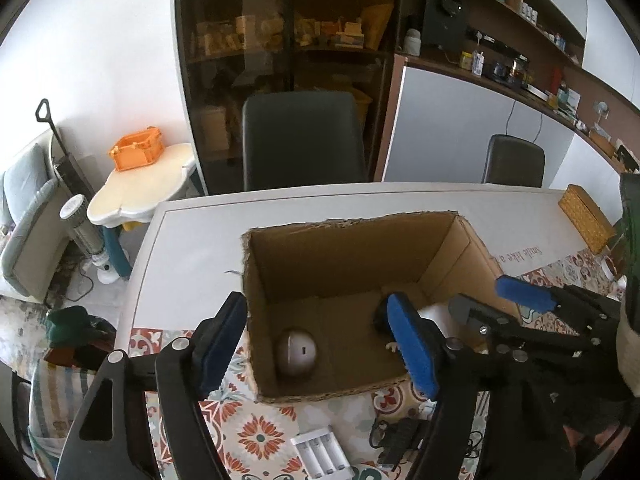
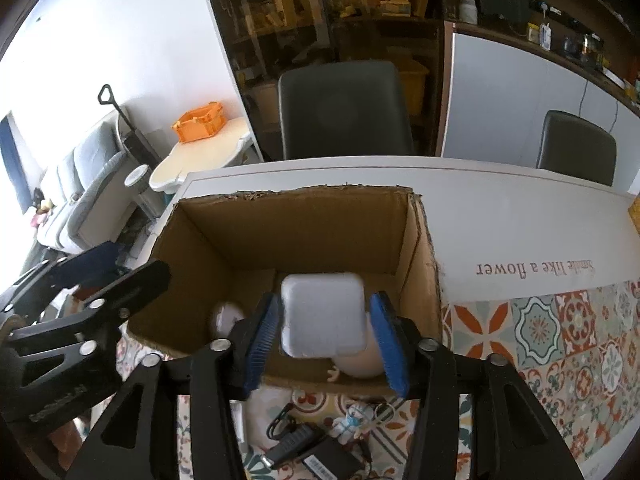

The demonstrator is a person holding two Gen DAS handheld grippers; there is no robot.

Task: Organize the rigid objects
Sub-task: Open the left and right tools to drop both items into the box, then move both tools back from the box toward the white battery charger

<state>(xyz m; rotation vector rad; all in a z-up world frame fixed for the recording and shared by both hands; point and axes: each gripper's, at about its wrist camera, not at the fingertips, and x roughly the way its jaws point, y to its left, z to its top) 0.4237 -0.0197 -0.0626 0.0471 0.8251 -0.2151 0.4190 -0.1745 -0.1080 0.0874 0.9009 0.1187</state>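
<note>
Right gripper point(image 2: 325, 338) clamps white block point(image 2: 323, 314) over cardboard box point(image 2: 296, 232) | left gripper point(image 1: 320, 344) apart — near wall between fingers (silver dome point(image 1: 297, 354) inside)

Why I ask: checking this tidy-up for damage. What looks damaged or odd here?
The cardboard box has a ragged, torn top rim with its flaps gone. Nothing is spilled. The right gripper holds a white square block over it.

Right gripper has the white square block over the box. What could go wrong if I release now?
1. The white square block between the right gripper pads hangs over a pale rounded object inside the brown cardboard box; it may drop onto it.
2. The open left gripper straddles the box's near-left corner and could snag it.
</note>
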